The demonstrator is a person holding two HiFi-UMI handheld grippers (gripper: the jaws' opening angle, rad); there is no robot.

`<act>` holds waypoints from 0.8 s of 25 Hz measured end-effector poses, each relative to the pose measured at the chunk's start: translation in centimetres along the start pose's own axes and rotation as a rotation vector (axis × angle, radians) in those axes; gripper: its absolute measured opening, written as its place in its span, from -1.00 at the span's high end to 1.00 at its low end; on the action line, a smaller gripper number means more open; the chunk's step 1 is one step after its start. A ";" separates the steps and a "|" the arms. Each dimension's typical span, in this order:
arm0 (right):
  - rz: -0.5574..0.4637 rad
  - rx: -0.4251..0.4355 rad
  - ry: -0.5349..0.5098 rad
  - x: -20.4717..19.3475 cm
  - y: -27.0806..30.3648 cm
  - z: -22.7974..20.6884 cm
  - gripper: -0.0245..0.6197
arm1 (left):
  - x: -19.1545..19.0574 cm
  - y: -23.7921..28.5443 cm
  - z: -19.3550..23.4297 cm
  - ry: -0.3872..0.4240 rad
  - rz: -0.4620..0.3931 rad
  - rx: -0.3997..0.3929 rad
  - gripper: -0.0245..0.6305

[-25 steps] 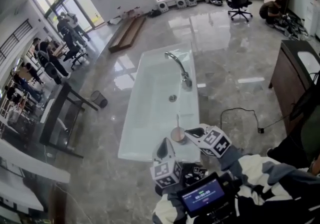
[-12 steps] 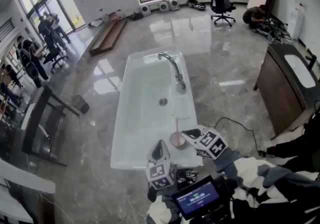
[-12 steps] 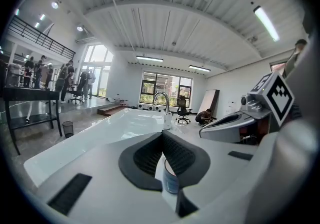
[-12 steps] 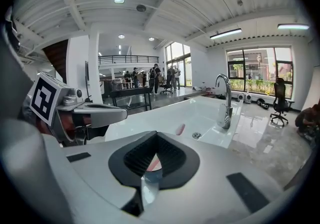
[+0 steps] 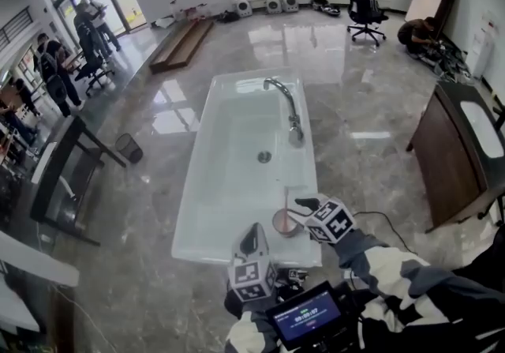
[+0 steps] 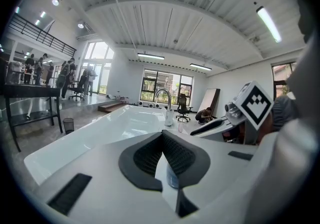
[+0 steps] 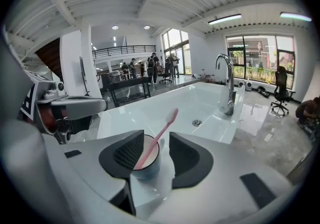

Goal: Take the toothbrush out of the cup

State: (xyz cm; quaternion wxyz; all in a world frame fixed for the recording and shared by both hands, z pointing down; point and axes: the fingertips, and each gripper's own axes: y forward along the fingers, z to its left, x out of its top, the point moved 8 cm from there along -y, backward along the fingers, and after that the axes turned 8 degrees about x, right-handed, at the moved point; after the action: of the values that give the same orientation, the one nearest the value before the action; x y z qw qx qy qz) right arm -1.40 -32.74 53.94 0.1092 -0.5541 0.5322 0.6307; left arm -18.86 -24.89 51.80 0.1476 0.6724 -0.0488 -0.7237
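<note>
Cup (image 7: 148, 167) with pink toothbrush (image 7: 159, 133) leaned inside: set on sink (image 5: 207, 242) ledge, framed between right gripper (image 7: 156, 141) jaws, just opened wide, unclamped. Left gripper (image 6: 162, 139): jaws drawn together, nothing held.

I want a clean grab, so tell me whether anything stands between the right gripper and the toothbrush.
Nothing visible does. The right gripper has just been opening its jaws; they stand apart around the cup, with the toothbrush leaning free between them.

My left gripper (image 6: 163, 142) is closed, near level; my right gripper (image 7: 152, 149) tilts down, jaws just opened, cup (image 7: 147, 169) standing loose between them
</note>
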 end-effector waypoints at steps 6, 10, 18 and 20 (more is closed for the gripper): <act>0.036 0.042 0.043 0.3 2.1 -1.3 0.30 | -0.8 -1.7 0.5 0.023 0.027 0.001 0.91; 0.051 0.072 0.040 0.6 3.2 -1.8 0.30 | -1.7 -2.2 1.7 0.015 0.049 0.043 0.91; 0.040 0.143 -0.013 1.4 3.3 -1.6 0.71 | -2.4 -3.1 3.1 -0.021 0.070 0.092 0.91; 0.024 0.159 -0.011 1.6 3.0 -1.5 0.78 | -2.5 -3.1 3.1 -0.022 0.070 0.094 0.91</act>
State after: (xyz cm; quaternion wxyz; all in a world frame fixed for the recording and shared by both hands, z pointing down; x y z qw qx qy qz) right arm -3.33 -35.86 54.56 0.1481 -0.5340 0.5864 0.5907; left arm -22.26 -21.60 53.68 0.1404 0.6685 -0.1079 -0.7223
